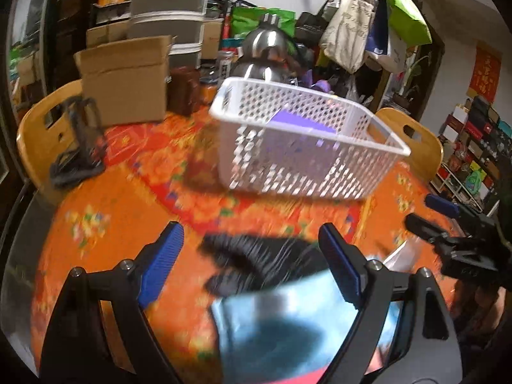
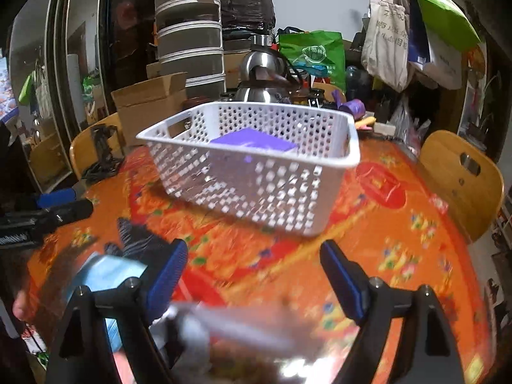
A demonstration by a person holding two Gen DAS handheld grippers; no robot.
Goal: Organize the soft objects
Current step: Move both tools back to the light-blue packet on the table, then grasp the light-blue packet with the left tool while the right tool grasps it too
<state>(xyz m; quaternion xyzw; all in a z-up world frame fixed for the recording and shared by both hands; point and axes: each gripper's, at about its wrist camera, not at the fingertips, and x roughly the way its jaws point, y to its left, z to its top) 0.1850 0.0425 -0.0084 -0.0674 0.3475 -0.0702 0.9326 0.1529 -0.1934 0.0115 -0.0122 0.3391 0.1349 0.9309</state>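
A white perforated basket (image 1: 307, 147) (image 2: 256, 176) stands on the orange flowered tablecloth with a purple block (image 1: 304, 121) (image 2: 256, 144) inside it. My left gripper (image 1: 252, 243) is open and empty above a black furry object (image 1: 256, 262) and a light blue packet (image 1: 288, 323) at the near edge. My right gripper (image 2: 254, 256) is open and empty; a blurred grey shiny packet (image 2: 230, 329) lies under it. The black object (image 2: 137, 240) and the blue packet (image 2: 108, 275) show at its left. The right gripper also shows in the left wrist view (image 1: 428, 214).
Cardboard box (image 1: 128, 76), steel kettles (image 1: 265, 51) (image 2: 262, 73) and jars stand behind the basket. Wooden chairs (image 1: 44, 140) (image 2: 460, 179) flank the round table. A black stand (image 1: 80, 140) sits at the left. Bags hang at the back right.
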